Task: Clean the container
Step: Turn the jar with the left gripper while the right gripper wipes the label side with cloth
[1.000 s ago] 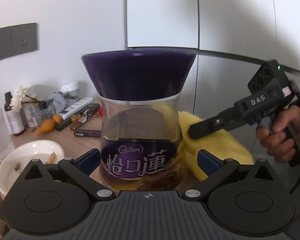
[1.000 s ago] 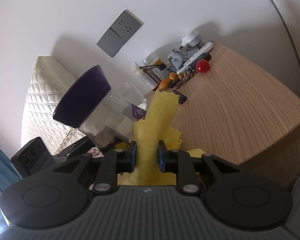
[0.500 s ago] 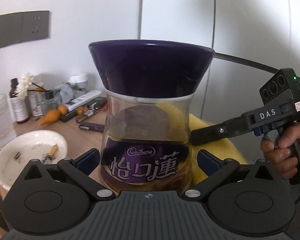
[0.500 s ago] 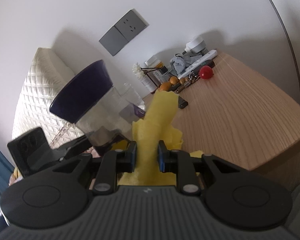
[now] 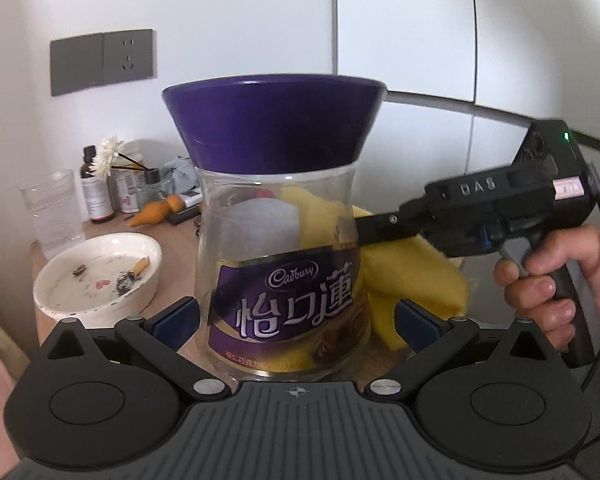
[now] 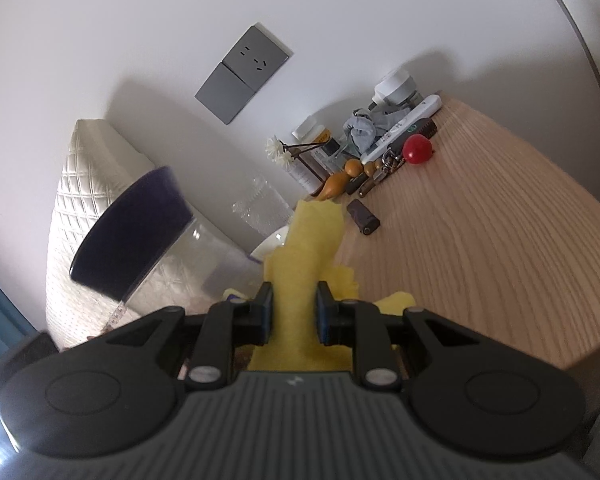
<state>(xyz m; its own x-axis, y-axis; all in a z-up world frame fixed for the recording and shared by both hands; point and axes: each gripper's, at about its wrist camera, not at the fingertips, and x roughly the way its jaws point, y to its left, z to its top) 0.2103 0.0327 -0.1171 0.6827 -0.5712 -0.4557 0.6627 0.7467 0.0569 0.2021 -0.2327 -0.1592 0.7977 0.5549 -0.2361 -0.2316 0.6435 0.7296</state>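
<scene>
A clear Cadbury jar (image 5: 278, 264) with a wide purple lid (image 5: 274, 124) sits between the fingers of my left gripper (image 5: 296, 316), which is shut on its lower body and holds it above the table. My right gripper (image 6: 294, 312) is shut on a yellow cloth (image 6: 300, 272). In the left wrist view the right gripper (image 5: 384, 228) presses the yellow cloth (image 5: 408, 272) against the jar's far right side. In the right wrist view the jar (image 6: 172, 248) lies tilted to the left of the cloth.
A wooden table (image 6: 480, 248) carries a white ashtray bowl (image 5: 96, 276), a clear plastic cup (image 5: 54, 216), bottles, a white flower (image 6: 278, 152), an orange gourd (image 6: 336, 184), a remote, keys, a red ball (image 6: 418, 150) and a brown lighter (image 6: 364, 216). A quilted headboard (image 6: 88, 184) stands left.
The jar has turned and dropped a little in the left wrist view. The right gripper with the cloth has moved closer against the jar's side. Both grips are unchanged.
</scene>
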